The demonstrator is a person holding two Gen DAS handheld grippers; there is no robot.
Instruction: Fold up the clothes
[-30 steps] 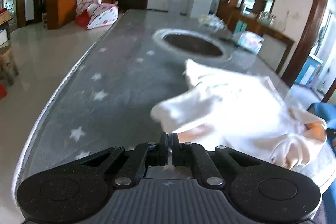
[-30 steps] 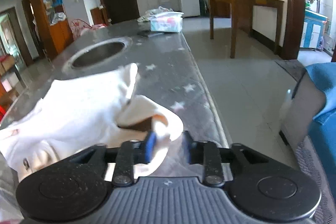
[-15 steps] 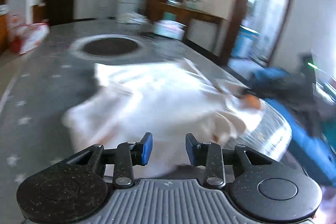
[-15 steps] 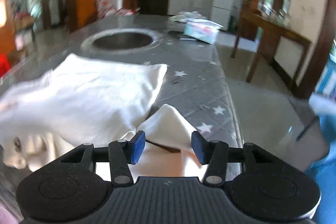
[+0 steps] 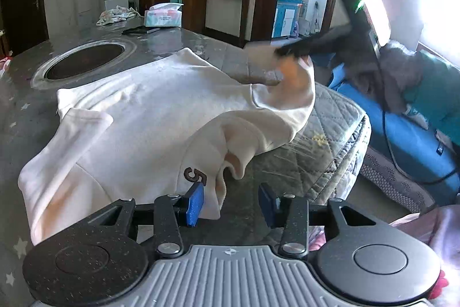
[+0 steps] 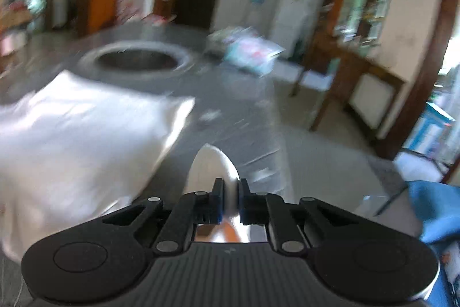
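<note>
Here, a cream soft-cotton sweatshirt [image 5: 149, 117] lies spread and rumpled on the grey quilted table cover printed with pale stars [image 5: 325, 163], beside a round steel-rimmed recess [image 5: 86, 64]. A brown stitched patch [image 5: 195, 175] on the fabric reads "5". The left gripper [image 5: 231, 203] has just been opening: its blue ribbed pads stand apart, a loose hem fold hanging between them, unpinched. Further right, the right gripper [image 6: 230, 200] has just snapped closed, its pads pinching a smooth cream fold of that sweatshirt, lifted off the cover. Behind sits a blurred pastel tissue box [image 6: 253, 55], print unreadable.
</note>
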